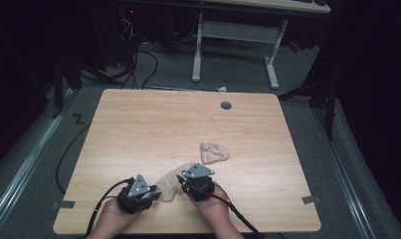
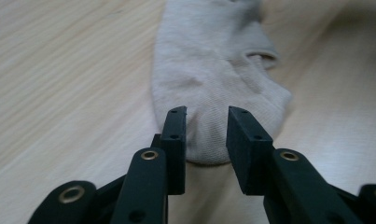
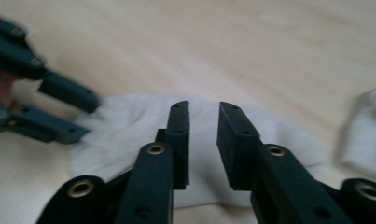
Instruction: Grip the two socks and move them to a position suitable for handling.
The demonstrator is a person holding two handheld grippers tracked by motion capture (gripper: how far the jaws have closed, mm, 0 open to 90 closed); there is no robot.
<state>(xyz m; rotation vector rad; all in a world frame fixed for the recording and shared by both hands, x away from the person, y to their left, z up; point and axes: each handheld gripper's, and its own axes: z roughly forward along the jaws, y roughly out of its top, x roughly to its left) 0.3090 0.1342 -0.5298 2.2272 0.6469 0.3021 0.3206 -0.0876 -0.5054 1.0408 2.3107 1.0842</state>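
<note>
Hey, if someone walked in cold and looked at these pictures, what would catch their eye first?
Probably the two black grippers, left gripper and right gripper, both with jaws apart, meeting over a flat beige sock at the near edge of the wooden table. Next, a second sock, bunched up, lies just beyond them toward the middle. Everything around the table is dark.

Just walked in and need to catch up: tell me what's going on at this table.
A person is working two hand-held grippers on a beige sock lying flat near the front edge of the wooden table. The left gripper has its open jaws at one end of the sock; the right gripper is open over another part. Neither has clamped it. A second, bunched-up sock lies a little farther back.
</note>
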